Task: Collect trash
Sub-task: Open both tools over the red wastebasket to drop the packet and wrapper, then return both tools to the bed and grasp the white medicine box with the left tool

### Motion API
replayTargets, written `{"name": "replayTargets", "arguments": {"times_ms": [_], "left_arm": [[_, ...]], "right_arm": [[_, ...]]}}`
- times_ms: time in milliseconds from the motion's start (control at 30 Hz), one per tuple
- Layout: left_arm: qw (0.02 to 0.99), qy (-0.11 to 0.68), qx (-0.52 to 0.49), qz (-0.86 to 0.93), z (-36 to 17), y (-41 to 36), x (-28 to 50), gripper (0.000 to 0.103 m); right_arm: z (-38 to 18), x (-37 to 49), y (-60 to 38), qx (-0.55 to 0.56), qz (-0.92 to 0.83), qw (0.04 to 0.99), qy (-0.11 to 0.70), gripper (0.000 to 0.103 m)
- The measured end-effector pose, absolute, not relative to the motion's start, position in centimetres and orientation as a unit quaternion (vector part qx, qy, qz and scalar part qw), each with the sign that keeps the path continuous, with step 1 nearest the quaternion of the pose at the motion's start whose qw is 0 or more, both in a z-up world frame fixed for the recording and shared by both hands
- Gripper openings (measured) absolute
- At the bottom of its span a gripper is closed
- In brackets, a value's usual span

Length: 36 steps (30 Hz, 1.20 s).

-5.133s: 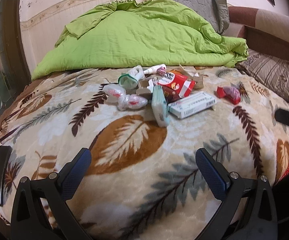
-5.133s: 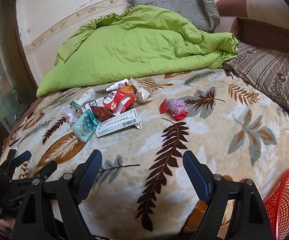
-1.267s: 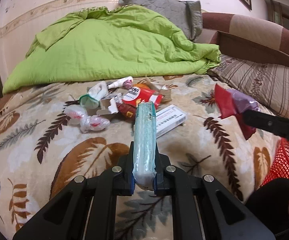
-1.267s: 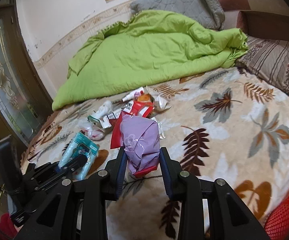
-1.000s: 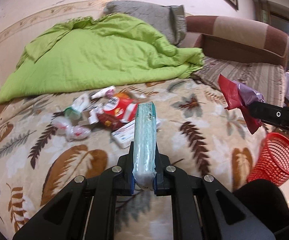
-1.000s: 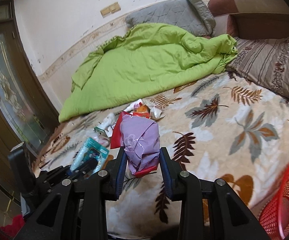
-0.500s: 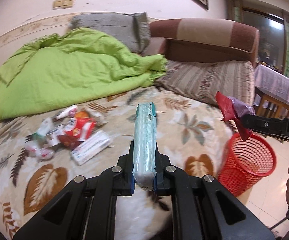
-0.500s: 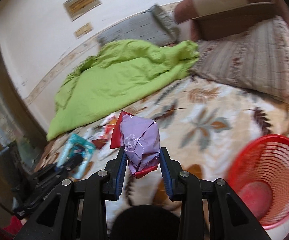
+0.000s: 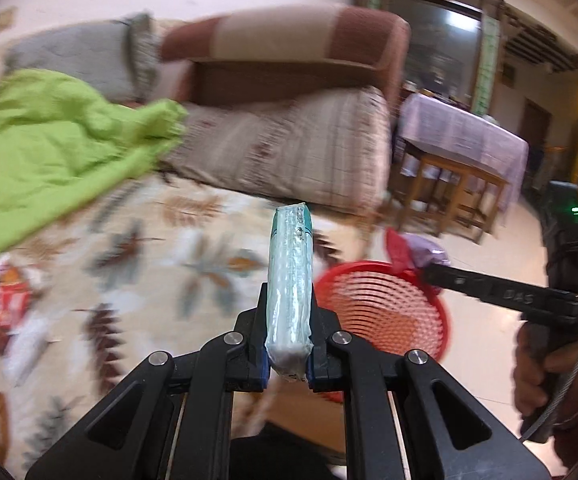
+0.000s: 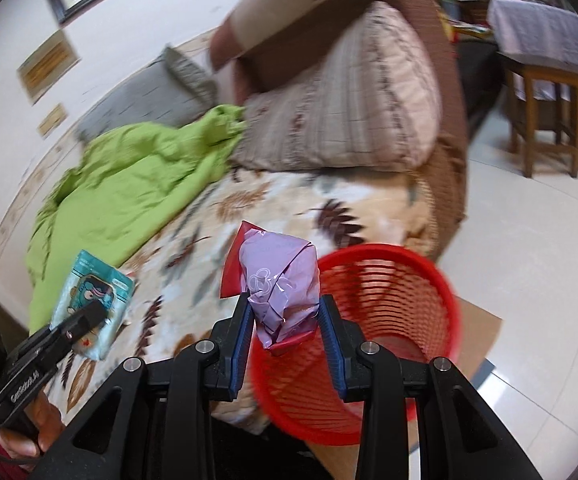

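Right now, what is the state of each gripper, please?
Left gripper: shut on the teal packet.
Right gripper: shut on the purple wrapper, above the red basket.

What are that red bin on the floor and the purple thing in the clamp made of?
The red basket looks like moulded plastic: open slotted ribs, an even glossy red. The purple wrapper, held in the right hand-held gripper, seems to be thin plastic film or foil: sharp crumpled creases with shiny highlights. Which of the two is hard to tell.

basket mouth [image 10: 385,280]: open, unobstructed from above
bed edge [image 10: 421,216]: close beside basket, left side
floor [image 10: 529,240]: bare right of basket
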State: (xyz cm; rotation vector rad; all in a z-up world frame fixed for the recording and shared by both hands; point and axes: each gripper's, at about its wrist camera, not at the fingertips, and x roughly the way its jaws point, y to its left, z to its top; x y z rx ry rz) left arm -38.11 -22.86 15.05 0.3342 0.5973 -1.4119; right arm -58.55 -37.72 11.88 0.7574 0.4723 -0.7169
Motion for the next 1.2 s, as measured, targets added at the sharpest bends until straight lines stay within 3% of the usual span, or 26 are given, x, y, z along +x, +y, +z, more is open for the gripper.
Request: {"name": "replayTargets", "arguments": {"times_ms": [267,333,367,400,767,1200], "left_arm": [[0.640,0.329,0.167,-0.674,12.3,-29.9,-42.6,0.013],[0.641,0.341,0.166,-0.667,11.8,-30.8,-42.8,0.030],[0.645,0.341,0.166,-0.663,11.8,-30.9,-42.8,0.049],[0.652,0.339,0.161,-0.659,12.0,-30.6,-42.6,0.056],[0.705,0.311,0.149,-0.620,13.6,-24.3,-37.0,0.056],[0.790,0.320,0.117,-0.510,13.0,-11.0,-26.9,0.057]], "right_arm": [[10.0,-60.5,-40.3,0.369,-0.380,0.817,0.228,0.043],[9.3,-60.5,-40.8,0.371,-0.384,0.813,0.234,0.051],[9.1,-60.6,-41.0,0.372,-0.388,0.810,0.235,0.055],[9.1,-60.7,-41.1,0.372,-0.391,0.809,0.234,0.056],[11.0,-56.7,-38.4,0.334,-0.355,0.840,0.239,0.057],[13.0,-43.3,-30.5,0.269,-0.210,0.898,0.279,0.057]]}}
